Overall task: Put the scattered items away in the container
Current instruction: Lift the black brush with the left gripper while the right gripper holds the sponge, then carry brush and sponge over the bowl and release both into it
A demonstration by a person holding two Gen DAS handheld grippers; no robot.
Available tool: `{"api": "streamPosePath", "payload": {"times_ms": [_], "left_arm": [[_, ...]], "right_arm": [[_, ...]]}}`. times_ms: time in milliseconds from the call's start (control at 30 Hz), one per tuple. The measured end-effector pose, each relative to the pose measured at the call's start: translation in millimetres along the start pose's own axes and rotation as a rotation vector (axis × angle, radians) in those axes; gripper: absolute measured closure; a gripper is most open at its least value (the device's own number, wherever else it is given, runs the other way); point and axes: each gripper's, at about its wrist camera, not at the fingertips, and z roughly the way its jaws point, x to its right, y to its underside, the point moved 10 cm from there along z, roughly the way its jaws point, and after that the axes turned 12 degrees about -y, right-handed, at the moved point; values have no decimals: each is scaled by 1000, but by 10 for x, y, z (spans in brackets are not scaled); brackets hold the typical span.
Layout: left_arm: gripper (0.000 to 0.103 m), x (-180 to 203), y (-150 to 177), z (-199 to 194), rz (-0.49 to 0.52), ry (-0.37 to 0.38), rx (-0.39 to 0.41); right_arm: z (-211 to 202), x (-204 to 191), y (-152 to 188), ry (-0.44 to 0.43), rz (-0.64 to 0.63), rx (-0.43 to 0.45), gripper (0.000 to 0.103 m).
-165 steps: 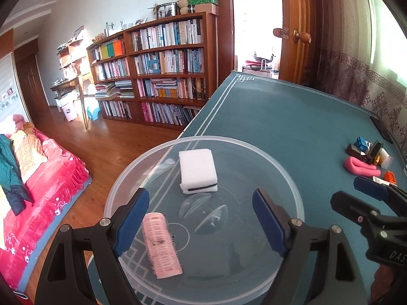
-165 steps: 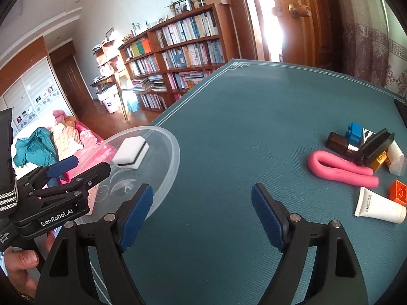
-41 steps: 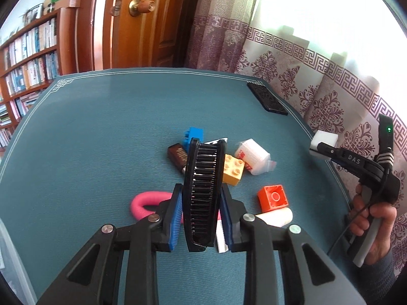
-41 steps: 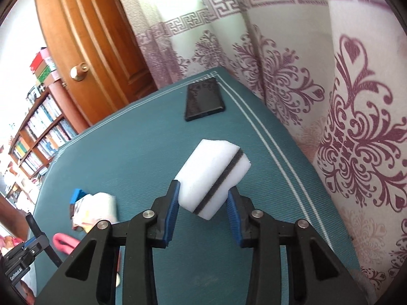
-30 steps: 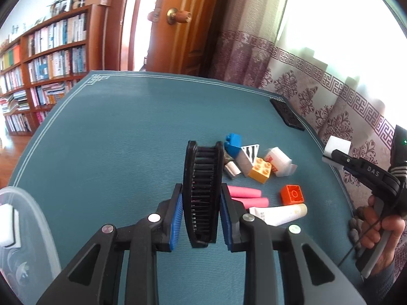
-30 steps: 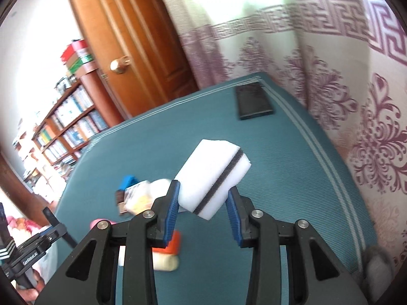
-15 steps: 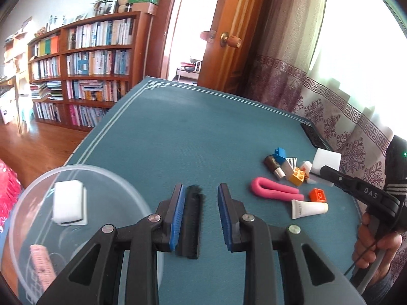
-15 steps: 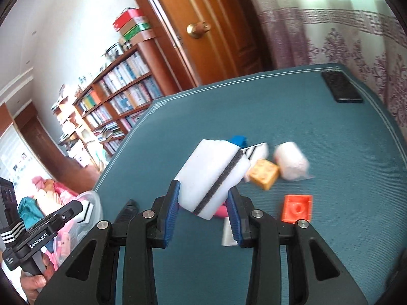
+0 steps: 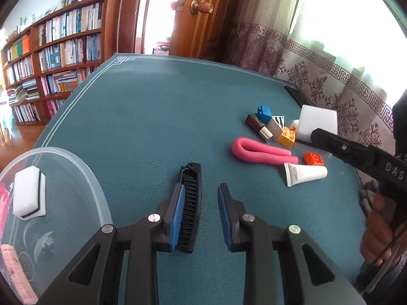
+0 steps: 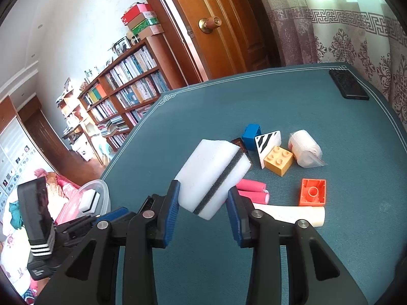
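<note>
Comb (image 9: 189,204) loose beside spread L gripper (image 9: 199,214) | R gripper (image 10: 203,212) pinching sponge (image 10: 212,178) | risk: comb lands outside bowl (image 9: 95,190)

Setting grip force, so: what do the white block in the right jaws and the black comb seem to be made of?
White block: looks like soft matte foam, a sponge with a darker, coarser strip through its middle. Black comb: probably hard plastic, with rigid moulded teeth and a slight sheen.

Bare mat (image 9: 152,117) between bowl (image 9: 96,193) and clutter (image 9: 285,137).
</note>
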Motion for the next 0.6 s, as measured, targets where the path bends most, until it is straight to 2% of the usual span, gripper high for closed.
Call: {"api": "streamPosePath", "payload": {"times_ms": [67, 133, 233, 333, 467, 567, 600], "left_arm": [[71, 19, 33, 83, 14, -10, -16], [65, 23, 74, 171, 30, -30, -39], [56, -19, 77, 203, 54, -80, -27], [56, -86, 120, 279, 46, -105, -48], [56, -104, 165, 318, 88, -156, -41], [72, -90, 163, 310, 89, -138, -42], [73, -98, 158, 305, 84, -137, -39]], "right_arm": [[-30, 30, 1, 1, 5, 4, 64], [-42, 55, 12, 0, 10, 5, 64], [-51, 76, 27, 0, 15, 3, 64], [-42, 74, 49, -1, 15, -1, 64], [-35, 42, 71, 4, 0, -4, 64], [-32, 13, 80, 2, -10, -6, 64], [-30, -3, 82, 1, -13, -7, 64]]}}
